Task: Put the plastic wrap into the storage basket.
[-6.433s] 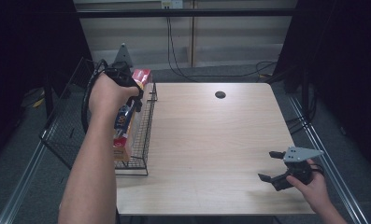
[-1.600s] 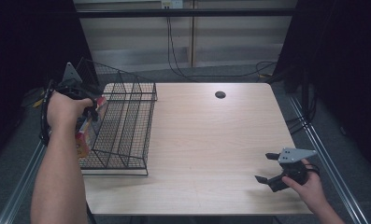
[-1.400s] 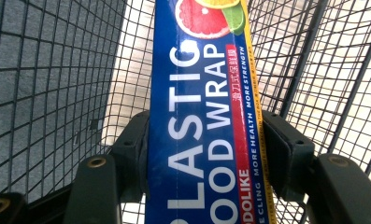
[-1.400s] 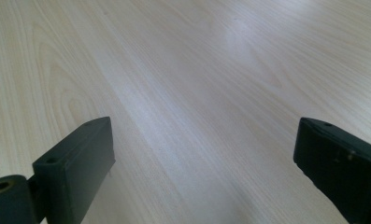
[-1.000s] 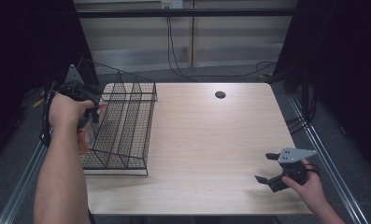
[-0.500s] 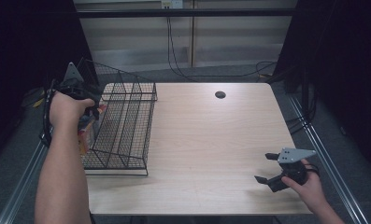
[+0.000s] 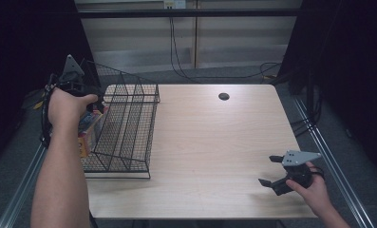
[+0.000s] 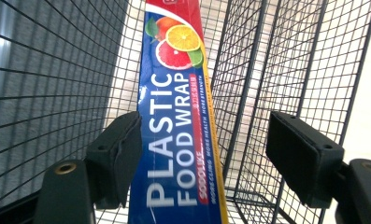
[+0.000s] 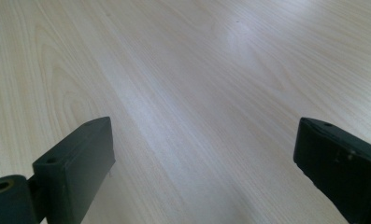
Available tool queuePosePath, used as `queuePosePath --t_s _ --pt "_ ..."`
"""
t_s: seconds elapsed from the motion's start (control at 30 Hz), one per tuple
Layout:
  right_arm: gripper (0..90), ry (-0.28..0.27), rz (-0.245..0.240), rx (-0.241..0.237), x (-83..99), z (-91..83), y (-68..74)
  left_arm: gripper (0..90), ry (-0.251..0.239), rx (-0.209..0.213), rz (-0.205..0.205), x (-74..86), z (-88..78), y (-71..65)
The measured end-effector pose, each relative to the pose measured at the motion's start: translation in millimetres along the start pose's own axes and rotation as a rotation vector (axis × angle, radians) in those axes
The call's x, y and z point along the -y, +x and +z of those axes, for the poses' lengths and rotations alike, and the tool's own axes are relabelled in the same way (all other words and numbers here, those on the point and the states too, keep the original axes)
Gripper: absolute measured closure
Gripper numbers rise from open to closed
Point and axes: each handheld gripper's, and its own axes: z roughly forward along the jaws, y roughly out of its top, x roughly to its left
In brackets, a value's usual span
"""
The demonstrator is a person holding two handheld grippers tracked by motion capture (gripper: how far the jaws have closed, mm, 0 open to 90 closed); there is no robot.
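Observation:
A long blue and red box of plastic food wrap [image 8: 174,130] lies inside the black wire basket [image 7: 129,128], along its left side [image 7: 85,137]. My left gripper [image 8: 206,140] is over it, and its jaws have just been opening. The box is between them: the left pad is at the box's edge and the right pad [image 8: 300,158] stands well clear of it. In the high view the left hand [image 7: 70,104] is at the basket's far left corner. My right gripper [image 7: 267,170] is open with nothing in it, low over the bare table [image 9: 202,154].
The basket stands at the left edge of the wooden table [image 7: 214,142], with its wire walls close around the left gripper. A small dark round hole [image 7: 223,96] lies at the table's far side. Metal rails run along both table sides.
The left hand has lifted slightly at the basket's left side, and the box stays down in the basket. The right hand has not moved.

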Motion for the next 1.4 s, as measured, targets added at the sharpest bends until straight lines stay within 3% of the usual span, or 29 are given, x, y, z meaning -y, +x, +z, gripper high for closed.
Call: queuePosePath --t_s 0.2,0.23,0.67,0.8,1.4 --pt "4.7 -0.006 0.0 -0.006 -1.5 0.5 0.3 25.8 -0.048 0.03 0.013 2.3 -17.0 -14.0" --pt "4.7 -0.006 -0.001 -0.007 -1.8 0.6 0.1 25.2 -0.046 0.029 0.04 2.6 -20.1 -17.4" --pt "4.7 -0.007 -0.006 -0.012 -2.8 1.4 0.8 22.4 -0.097 0.113 0.086 10.6 -24.4 -39.7" --pt "4.7 -0.005 -0.009 -0.015 -3.0 2.0 0.9 22.0 -0.1 0.141 0.142 14.2 -21.6 -49.5" --pt "4.8 -0.005 -0.012 -0.015 -3.2 1.6 1.7 18.2 -0.118 0.248 0.287 24.5 -19.1 -98.3"
